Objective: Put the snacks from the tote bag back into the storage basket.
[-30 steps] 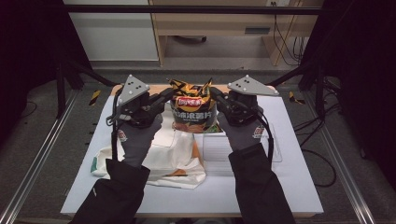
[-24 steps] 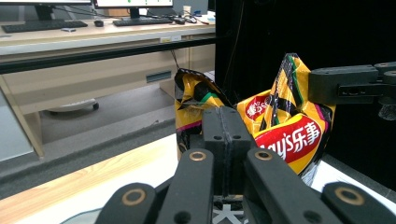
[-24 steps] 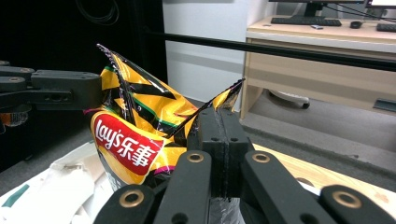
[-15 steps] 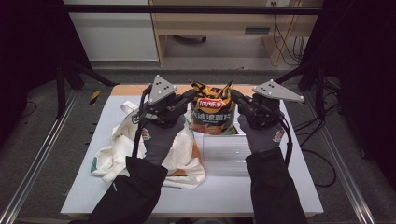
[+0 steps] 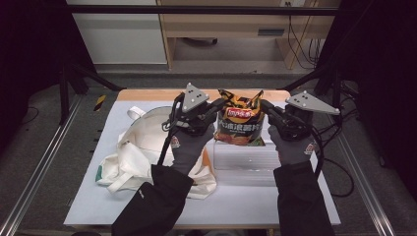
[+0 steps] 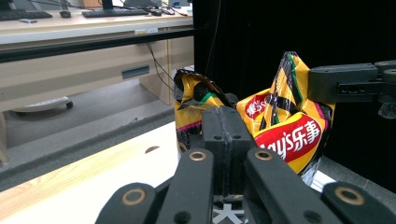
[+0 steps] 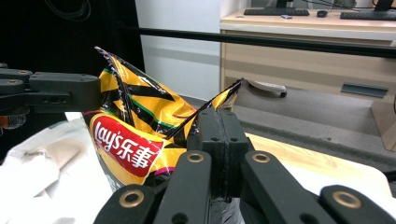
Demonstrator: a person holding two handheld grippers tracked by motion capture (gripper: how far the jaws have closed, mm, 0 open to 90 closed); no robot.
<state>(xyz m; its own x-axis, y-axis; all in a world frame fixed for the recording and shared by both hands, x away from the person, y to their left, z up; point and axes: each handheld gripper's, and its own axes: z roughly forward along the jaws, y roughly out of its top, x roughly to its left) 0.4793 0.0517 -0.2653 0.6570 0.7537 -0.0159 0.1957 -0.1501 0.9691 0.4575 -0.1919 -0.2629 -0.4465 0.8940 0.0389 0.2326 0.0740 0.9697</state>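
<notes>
A person holds a chip bag (image 5: 240,123) upright above the far middle of a white-covered table (image 5: 295,201), one gripper at each top corner. The left gripper (image 5: 217,104) has its jaws pressed together, pinching the bag's left corner, and the right gripper (image 5: 263,104) pinches the right corner the same way. A clear box (image 5: 246,160) sits just below the bag, and a white tote (image 5: 133,152) lies crumpled to the left, near the left forearm.
</notes>
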